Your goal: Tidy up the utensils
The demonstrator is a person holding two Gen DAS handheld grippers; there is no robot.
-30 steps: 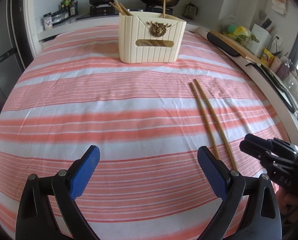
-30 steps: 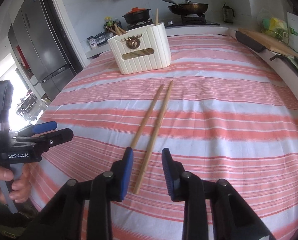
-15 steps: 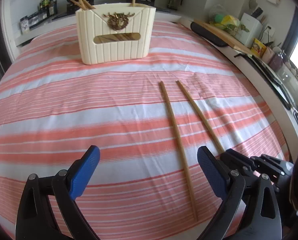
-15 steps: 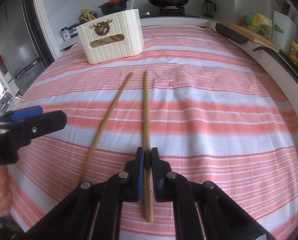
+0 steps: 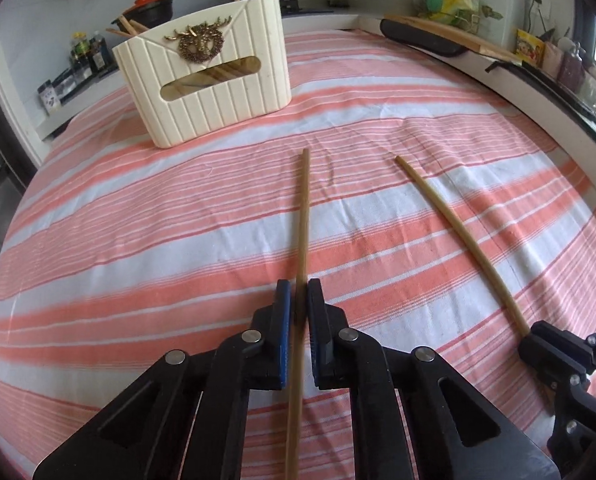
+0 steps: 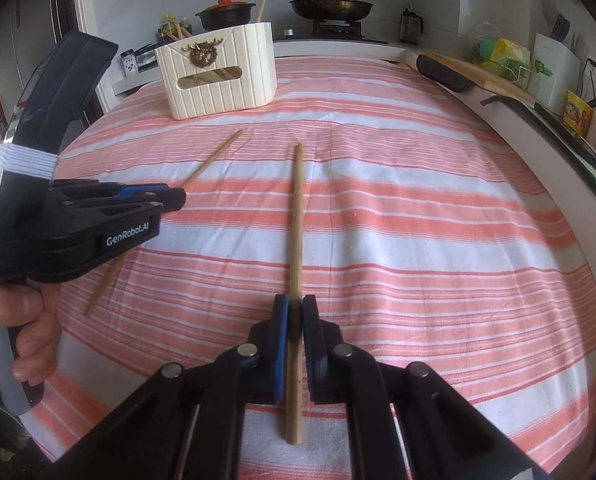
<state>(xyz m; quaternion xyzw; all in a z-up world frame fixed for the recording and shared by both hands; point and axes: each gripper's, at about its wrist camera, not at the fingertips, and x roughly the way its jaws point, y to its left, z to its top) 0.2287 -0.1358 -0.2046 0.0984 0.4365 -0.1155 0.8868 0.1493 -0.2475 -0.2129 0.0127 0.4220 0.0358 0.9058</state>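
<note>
Two wooden chopsticks lie on the striped tablecloth. My left gripper (image 5: pixel 299 292) has its jaws closing tight on the left chopstick (image 5: pixel 304 208), and the blue pads press its near part. My right gripper (image 6: pixel 294 306) is shut on the right chopstick (image 6: pixel 296 220) near its back end. Each view shows the other tool: the right gripper (image 5: pixel 532 336) on the other chopstick (image 5: pixel 458 224), and the left gripper (image 6: pixel 175 199) over its chopstick (image 6: pixel 217 152). The cream utensil holder (image 5: pixel 217 92) stands at the far side with several chopsticks in it.
Behind the holder (image 6: pixel 225 84) is a stove with a black pot (image 6: pixel 225 14) and a pan (image 6: pixel 330 8). A cutting board (image 6: pixel 478 72) and packets line the right counter. A hand (image 6: pixel 21 320) grips the left tool. The tablecloth (image 6: pixel 418 200) stretches wide to the right.
My right gripper shut on the right chopstick first. My left gripper then swung over the left chopstick and went from wide open to shut on it. The chopsticks' far tips spread apart.
</note>
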